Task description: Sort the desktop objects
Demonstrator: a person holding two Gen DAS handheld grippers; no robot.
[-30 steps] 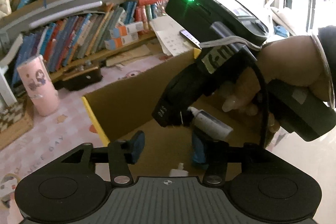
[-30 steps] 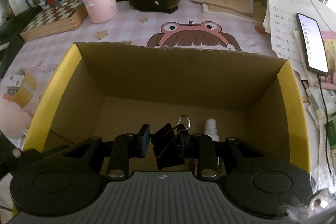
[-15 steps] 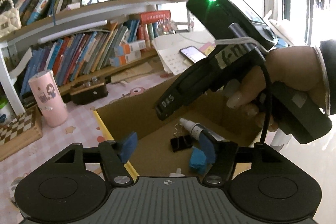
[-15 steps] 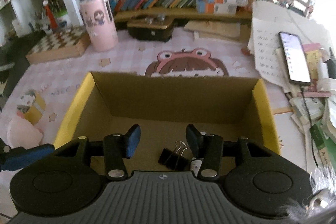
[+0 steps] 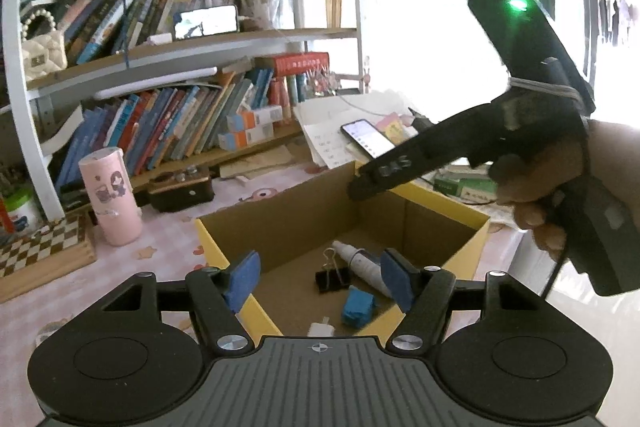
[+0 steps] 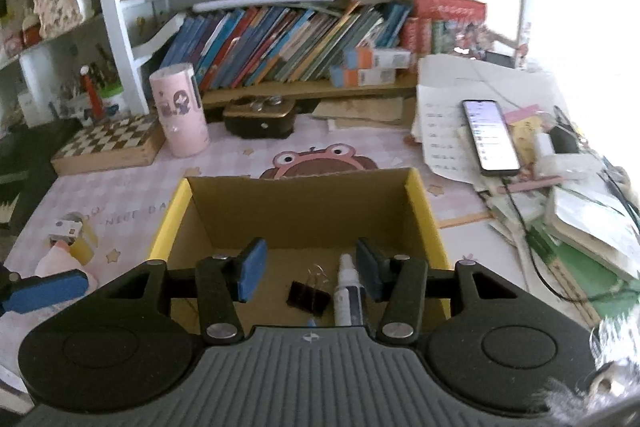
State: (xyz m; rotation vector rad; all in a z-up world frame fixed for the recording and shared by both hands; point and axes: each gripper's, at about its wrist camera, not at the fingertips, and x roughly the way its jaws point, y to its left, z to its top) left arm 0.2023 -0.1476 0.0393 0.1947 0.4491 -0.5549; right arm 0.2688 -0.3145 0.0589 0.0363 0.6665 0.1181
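Observation:
A cardboard box with a yellow rim (image 5: 208, 237) (image 6: 176, 211) stands on the pink desk mat. On its floor lie a black binder clip (image 5: 332, 279) (image 6: 306, 297), a white bottle (image 5: 362, 263) (image 6: 346, 291), a crumpled blue piece (image 5: 358, 307) and a small white item (image 5: 320, 329). My right gripper (image 6: 311, 267) hovers above the box, its jaws opening with nothing between the pads. My left gripper (image 5: 320, 277) is open and empty over the box's near left corner. A hand (image 5: 540, 179) holds the right tool above the box's right side. One of my left fingertips (image 6: 44, 293) shows at the left edge.
A pink cylinder (image 6: 180, 111), a chessboard box (image 6: 108, 145) and a dark gold-trimmed case (image 6: 260, 117) stand behind the box. A phone (image 6: 490, 137) lies on papers at the right, beside cables and stacked books. A yellow tape roll (image 6: 76, 235) sits left. Bookshelves line the back.
My right gripper let go of the binder clip, which now lies on the box floor. Both grippers rose and drew back from the box, and both jaws widened.

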